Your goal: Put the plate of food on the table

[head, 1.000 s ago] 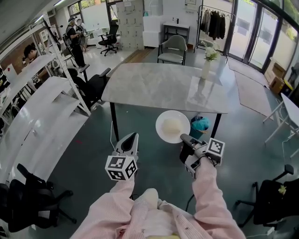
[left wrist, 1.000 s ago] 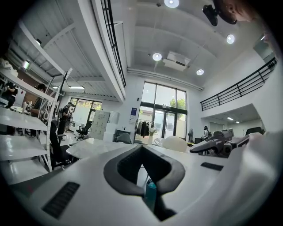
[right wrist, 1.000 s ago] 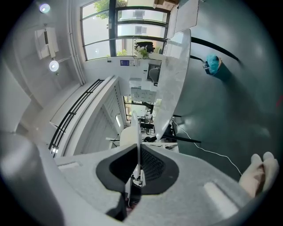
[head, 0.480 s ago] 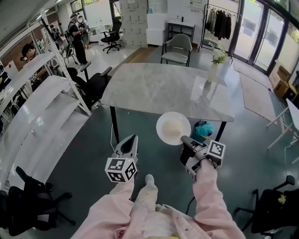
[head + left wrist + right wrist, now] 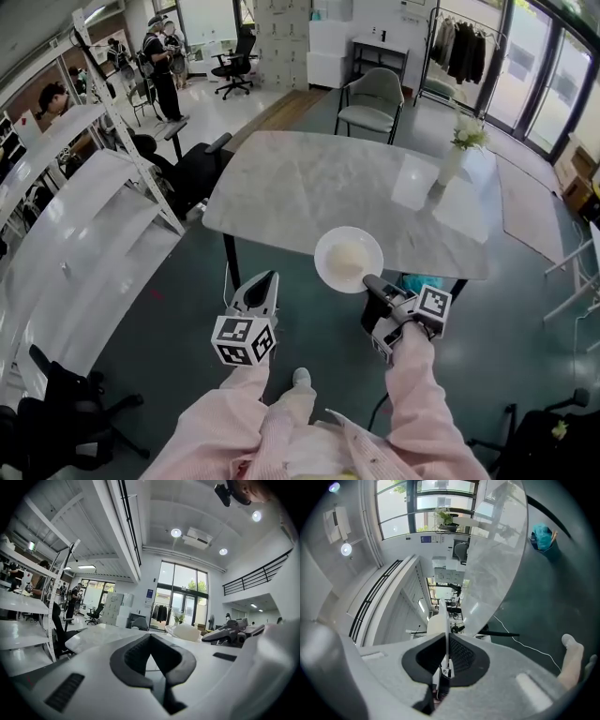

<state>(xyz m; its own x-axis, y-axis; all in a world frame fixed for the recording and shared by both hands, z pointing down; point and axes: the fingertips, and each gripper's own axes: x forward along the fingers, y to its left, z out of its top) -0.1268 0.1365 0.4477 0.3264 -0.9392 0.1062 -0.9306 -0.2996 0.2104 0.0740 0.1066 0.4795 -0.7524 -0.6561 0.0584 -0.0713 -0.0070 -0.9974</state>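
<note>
The plate [image 5: 348,260] is white and round, with a pale mound of food [image 5: 345,259] in its middle. In the head view it sits over the near edge of the marble counter [image 5: 300,178]; whether it touches the top I cannot tell. At the plate's 5 o'clock, the right hand-held gripper [image 5: 369,280] is clamped on its rim, and the right gripper view shows the thin rim pinched between the dark pads. At 8 o'clock of the plate, well apart from it, the left hand-held gripper [image 5: 263,279] has its jaws together with nothing between them. At 1 o'clock a vase of flowers [image 5: 454,157] stands on the counter. At 12 o'clock, beyond the counter, is a grey chair [image 5: 371,97]. White shelving [image 5: 84,216] fills the 9 o'clock side.
</note>
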